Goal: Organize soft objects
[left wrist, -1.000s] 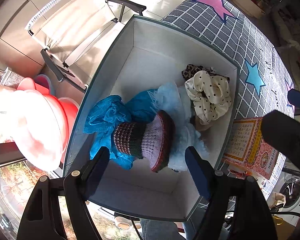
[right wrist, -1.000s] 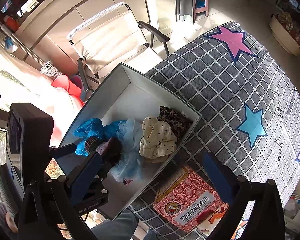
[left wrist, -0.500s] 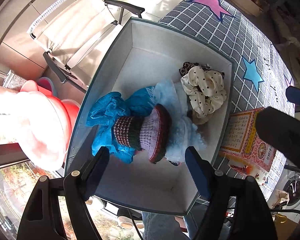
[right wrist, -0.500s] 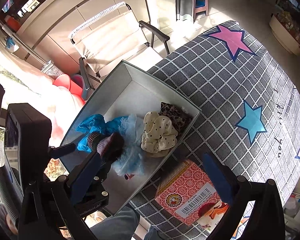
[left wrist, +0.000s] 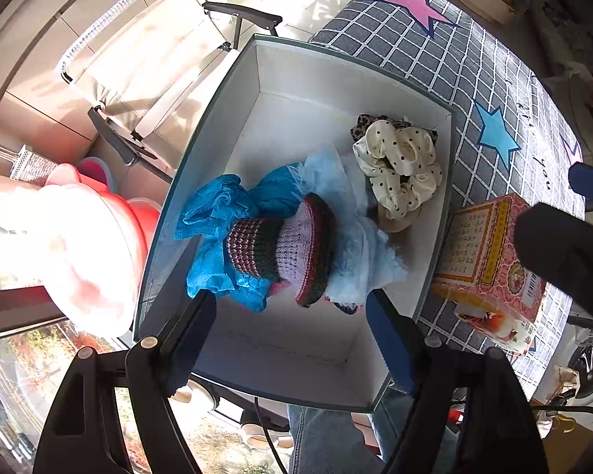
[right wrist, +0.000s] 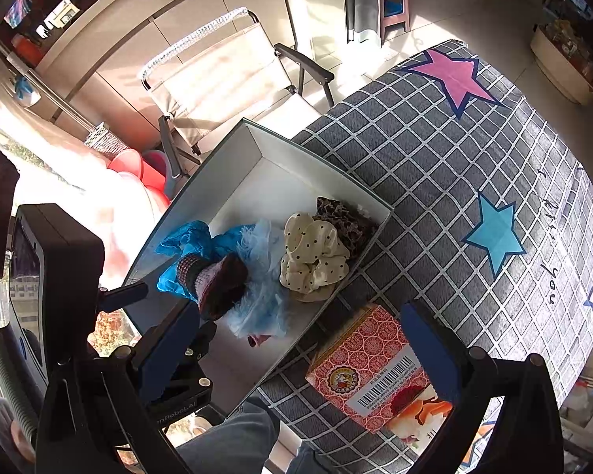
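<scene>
A white open box (left wrist: 296, 79) holds several soft things: a striped knit hat (left wrist: 284, 249), a bright blue cloth (left wrist: 217, 217), a pale blue fluffy piece (left wrist: 359, 260), a cream polka-dot scrunchie (left wrist: 399, 166) and a leopard-print one (left wrist: 361, 122) behind it. My left gripper (left wrist: 290, 316) is open and empty above the box's near end. My right gripper (right wrist: 296, 335) is open and empty, above the box's (right wrist: 257, 158) near corner and the red carton. The hat (right wrist: 217, 280) and scrunchie (right wrist: 312, 260) show there too.
A red patterned carton (right wrist: 371, 367) lies on the grey checked tablecloth with stars (right wrist: 474, 158), right of the box; it also shows in the left wrist view (left wrist: 490, 252). A folding chair (right wrist: 233, 79) and red tubs (left wrist: 110, 229) stand beyond the table's far edge.
Both grippers have risen and drawn back from the box, so its contents look smaller. The hat and the cloths lie where they were. Both grippers stay open.
</scene>
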Demonstrator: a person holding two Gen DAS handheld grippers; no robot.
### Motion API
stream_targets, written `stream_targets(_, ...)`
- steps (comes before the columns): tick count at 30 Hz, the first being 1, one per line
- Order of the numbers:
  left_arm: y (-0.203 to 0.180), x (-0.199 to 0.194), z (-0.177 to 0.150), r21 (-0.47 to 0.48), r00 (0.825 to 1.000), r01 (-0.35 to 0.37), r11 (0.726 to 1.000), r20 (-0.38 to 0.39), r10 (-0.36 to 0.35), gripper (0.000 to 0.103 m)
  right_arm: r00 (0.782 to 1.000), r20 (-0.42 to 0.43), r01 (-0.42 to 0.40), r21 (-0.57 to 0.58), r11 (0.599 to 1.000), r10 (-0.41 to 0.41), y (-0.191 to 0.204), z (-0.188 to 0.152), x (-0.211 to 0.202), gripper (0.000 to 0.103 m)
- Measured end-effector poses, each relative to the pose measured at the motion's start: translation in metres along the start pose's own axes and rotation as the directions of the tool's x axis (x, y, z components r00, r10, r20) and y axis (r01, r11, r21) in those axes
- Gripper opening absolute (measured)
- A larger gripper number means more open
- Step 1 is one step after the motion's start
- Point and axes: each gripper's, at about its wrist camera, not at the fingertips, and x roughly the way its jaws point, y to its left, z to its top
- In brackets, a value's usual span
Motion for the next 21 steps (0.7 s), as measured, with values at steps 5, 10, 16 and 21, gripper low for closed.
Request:
stream_targets(5, -0.0003, 0.0000, -0.0025, 0.009, 1.000, -0.013, 1.000, -0.004, 0.013, 0.081, 1.000, 0.002, -0.006, 0.007, 1.000, 0.006, -0.0011, -0.0023, -0.0015, 0.103)
stream_targets(10, -0.0010, 0.0008, -0.0034, 0.010, 1.000, -0.024, 1.000, -0.009, 0.024, 0.081, 1.000, 0.002, -0.008, 0.014, 1.000, 0.008, -0.0040, -0.0035, -0.0016, 0.103)
stream_targets(16, 0.0003, 0.0014, -0.0050, 0.004, 1.000, -0.011, 1.000, -0.001, 0.011, 0.084, 1.000, -0.007, -0.005, 0.021, 1.000, 0.005, -0.0076, -0.0053, 0.0007, 0.103)
stream_targets(21, 0.0044, -0.0060, -0.0071, -0.010, 0.998, 0.051, 0.999, 0.045, -0.050, 0.084, 1.000, -0.014, -0.011, 0.014, 1.000, 0.011, -0.0053, -0.0058, 0.0039, 0.103)
